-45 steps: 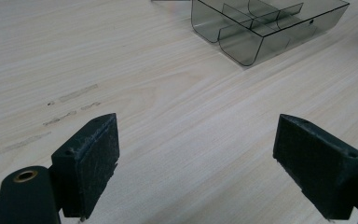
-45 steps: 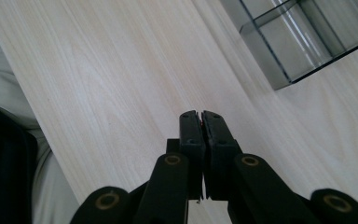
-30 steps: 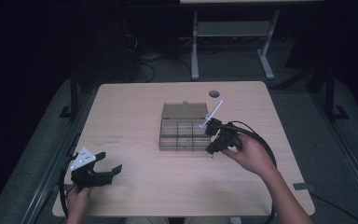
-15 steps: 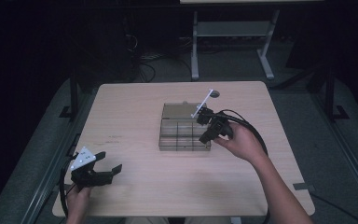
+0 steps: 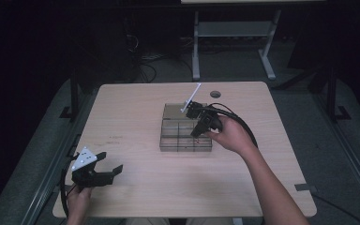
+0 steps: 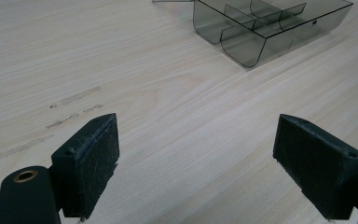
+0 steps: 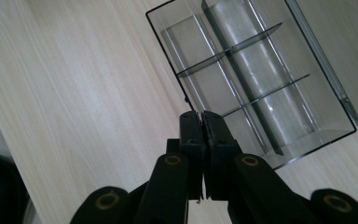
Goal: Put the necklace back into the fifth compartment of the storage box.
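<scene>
Moved forward since a second ago, the right tongs (image 5: 193, 110) now hang clenched over the clear divided box's (image 5: 185, 136) far end. Nearer, the left tongs (image 5: 107, 165) rest released at the worktop's (image 5: 136, 108) near-left corner.

Clear smoky divided organizer box (image 5: 185, 133) sits open mid-table (image 5: 136, 108)
</scene>
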### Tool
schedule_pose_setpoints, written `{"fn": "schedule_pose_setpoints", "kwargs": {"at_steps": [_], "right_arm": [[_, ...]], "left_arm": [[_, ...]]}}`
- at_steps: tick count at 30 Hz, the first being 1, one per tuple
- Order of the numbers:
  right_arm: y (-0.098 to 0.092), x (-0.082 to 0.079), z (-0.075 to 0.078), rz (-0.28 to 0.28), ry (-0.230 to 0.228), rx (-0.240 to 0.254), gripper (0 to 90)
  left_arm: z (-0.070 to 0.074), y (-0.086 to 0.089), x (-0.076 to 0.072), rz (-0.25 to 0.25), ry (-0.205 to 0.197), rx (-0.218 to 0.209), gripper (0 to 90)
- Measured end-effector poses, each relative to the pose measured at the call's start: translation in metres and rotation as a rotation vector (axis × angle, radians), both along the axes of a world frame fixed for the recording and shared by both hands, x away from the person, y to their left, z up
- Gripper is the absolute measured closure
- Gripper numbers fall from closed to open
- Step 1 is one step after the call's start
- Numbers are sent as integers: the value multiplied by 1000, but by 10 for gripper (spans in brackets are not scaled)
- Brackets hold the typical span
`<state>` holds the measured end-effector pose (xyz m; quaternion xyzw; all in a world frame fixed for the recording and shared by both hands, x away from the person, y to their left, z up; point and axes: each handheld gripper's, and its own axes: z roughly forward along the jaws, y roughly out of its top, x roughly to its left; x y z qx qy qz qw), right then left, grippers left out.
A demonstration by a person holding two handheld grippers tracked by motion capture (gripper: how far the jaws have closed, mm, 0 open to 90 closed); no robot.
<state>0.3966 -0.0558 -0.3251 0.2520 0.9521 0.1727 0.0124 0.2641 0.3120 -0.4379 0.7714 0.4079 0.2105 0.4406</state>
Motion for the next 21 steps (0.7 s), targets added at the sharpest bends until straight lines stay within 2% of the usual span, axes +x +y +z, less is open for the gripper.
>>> {"fn": "schedule_pose_setpoints", "kwargs": {"at_steps": [12, 16, 18, 21], "right_arm": [[12, 18, -4, 4, 5, -11, 875], [15, 22, -9, -8, 19, -15, 875], [17, 24, -11, -9, 23, -18, 875], [18, 28, -14, -15, 31, -19, 875]], "left_arm": [[0, 1, 1, 10, 1, 6, 141], [0, 0, 1, 16, -2, -6, 141], [0, 0, 1, 10, -1, 9, 141], [0, 0, 1, 11, -7, 10, 141]]}}
